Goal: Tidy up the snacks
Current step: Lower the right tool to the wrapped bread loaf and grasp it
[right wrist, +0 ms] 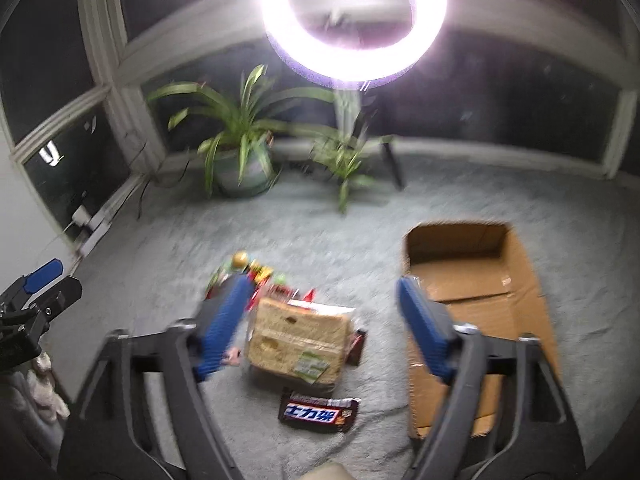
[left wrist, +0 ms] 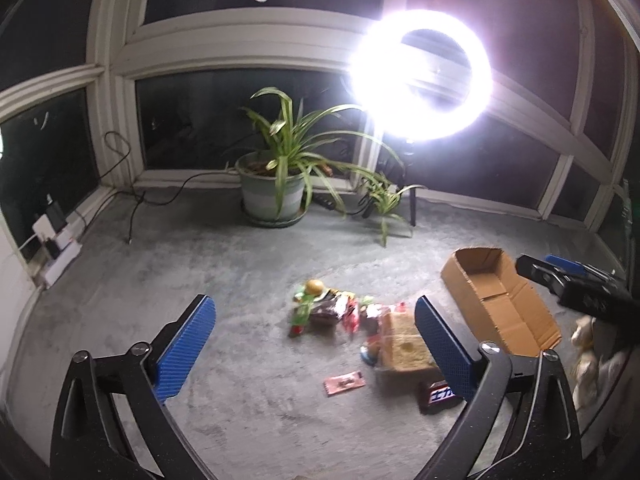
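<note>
A pile of colourful snack packets [left wrist: 328, 308] lies on the grey carpet. With it are a tan clear-wrapped pack [right wrist: 298, 336], a dark chocolate bar [right wrist: 318, 414] and a small pink packet [left wrist: 345, 383]. To the right an open cardboard box [right wrist: 472, 280] lies with nothing visible inside. My left gripper [left wrist: 313, 302] hovers open above the pile, holding nothing. My right gripper [right wrist: 322, 282] is open; its blurred fingers straddle the tan pack from above, and the pads are off it. In the left wrist view, the right gripper [left wrist: 560, 272] shows beyond the box [left wrist: 500, 296].
A potted plant [left wrist: 276, 184] and a smaller one [left wrist: 384, 200] stand by the dark windows. A bright ring light [left wrist: 420, 76] on a stand glares behind them. Cables and a power strip [left wrist: 60, 248] run along the left wall. Something pale and fluffy [left wrist: 584, 340] sits at the right edge.
</note>
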`<action>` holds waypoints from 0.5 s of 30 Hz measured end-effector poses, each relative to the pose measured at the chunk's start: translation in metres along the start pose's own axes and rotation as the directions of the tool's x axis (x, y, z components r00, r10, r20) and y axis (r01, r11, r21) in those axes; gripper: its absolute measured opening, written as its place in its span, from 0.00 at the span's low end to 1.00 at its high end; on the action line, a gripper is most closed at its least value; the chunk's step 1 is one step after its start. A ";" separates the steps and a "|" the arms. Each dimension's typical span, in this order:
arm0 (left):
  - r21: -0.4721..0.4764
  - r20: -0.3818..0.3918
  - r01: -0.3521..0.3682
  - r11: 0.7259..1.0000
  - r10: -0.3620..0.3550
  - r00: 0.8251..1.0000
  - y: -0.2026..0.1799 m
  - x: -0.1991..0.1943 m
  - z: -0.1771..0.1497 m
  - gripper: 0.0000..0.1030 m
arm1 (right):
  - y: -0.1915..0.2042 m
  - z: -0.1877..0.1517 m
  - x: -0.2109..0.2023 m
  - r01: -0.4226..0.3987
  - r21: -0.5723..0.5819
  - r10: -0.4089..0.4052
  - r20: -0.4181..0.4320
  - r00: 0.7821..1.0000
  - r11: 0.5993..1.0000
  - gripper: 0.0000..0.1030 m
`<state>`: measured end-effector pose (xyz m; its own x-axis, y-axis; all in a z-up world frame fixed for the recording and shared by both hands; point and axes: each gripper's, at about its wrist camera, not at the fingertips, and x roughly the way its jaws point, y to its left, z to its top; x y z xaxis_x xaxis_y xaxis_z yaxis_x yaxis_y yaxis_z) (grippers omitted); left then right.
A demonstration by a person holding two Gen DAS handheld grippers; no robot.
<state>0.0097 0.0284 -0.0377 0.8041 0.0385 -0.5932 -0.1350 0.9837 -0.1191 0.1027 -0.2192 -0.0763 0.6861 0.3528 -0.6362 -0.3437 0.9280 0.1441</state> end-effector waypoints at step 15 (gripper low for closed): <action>-0.099 -0.092 -0.080 0.992 0.071 0.993 0.044 0.002 -0.033 0.85 | -0.029 -0.004 0.155 -0.100 0.150 0.150 -0.375 0.915 0.984 0.34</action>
<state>-0.0137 0.0659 -0.0700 0.7356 0.0915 -0.6712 -0.2556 0.9551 -0.1500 0.2165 -0.1917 -0.1825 0.3361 0.4172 -0.8444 -0.3101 0.8956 0.3190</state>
